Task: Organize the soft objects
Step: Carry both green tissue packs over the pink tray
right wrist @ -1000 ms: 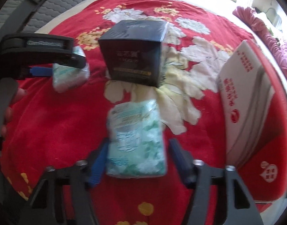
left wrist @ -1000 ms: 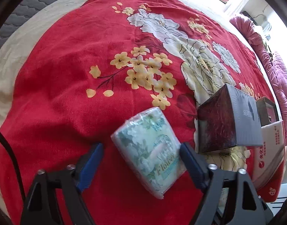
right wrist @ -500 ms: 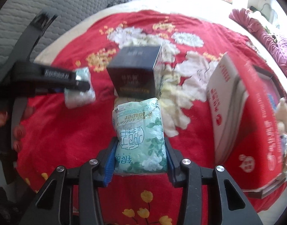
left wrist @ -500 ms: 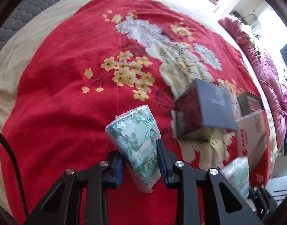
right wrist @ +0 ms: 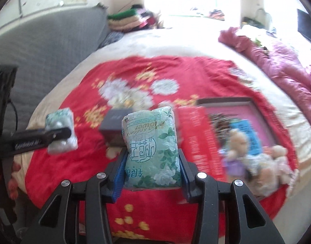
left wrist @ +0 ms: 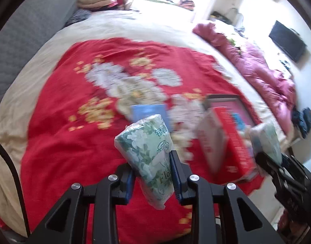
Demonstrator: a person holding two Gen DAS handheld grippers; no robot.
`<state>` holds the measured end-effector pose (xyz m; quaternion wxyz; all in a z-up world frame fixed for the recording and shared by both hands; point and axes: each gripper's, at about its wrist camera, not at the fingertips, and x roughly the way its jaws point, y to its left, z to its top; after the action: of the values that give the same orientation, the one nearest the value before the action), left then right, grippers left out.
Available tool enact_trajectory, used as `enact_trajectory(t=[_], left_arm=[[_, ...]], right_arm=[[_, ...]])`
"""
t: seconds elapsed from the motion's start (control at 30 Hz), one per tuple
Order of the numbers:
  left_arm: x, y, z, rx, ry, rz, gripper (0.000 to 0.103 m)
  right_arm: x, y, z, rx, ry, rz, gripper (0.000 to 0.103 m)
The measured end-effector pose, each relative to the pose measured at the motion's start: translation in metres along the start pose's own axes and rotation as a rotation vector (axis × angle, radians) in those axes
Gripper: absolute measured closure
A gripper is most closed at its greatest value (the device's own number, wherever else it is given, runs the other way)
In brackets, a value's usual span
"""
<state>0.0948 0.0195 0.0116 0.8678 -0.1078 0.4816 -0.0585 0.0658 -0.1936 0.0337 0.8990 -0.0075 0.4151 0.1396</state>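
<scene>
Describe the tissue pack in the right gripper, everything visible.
The tissue pack is a soft, pillow-shaped packet in glossy clear plastic, printed pale green with white flowers, green leaves and lettering that reads upside down in the right wrist view. The film is creased near its top edge. It stands on end, lifted clear of the red blanket, clamped at its lower sides between the blue pads of the right gripper. Nothing else touches it; a dark box lies behind it.

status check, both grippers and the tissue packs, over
Left gripper shut on a green tissue pack. Right gripper shut on a second tissue pack. Both packs clear of the red blanket. Dark box and red box lie below.
</scene>
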Motion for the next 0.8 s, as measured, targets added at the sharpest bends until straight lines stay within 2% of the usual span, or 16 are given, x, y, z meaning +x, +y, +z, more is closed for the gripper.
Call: enact_trajectory(t=[0.17,0.47,0.8], left_arm=[[-0.005,-0.060,0.009,0.085,-0.010,-0.061,0.072],[0.006,-0.171,0.017,0.262,0.006,-0.122,0.072],[0.038,-0.250,0.009,0.392,0.055,-0.153,0.072]], right_arm=[[-0.031,-0.055,0.002,0.076,-0.033,-0.087,0.057],[-0.068,-0.146,-0.003,0.228,-0.095,-0.166,0.057],[-0.075,-0.213,-0.014,0.302,-0.093,-0.191,0.057]])
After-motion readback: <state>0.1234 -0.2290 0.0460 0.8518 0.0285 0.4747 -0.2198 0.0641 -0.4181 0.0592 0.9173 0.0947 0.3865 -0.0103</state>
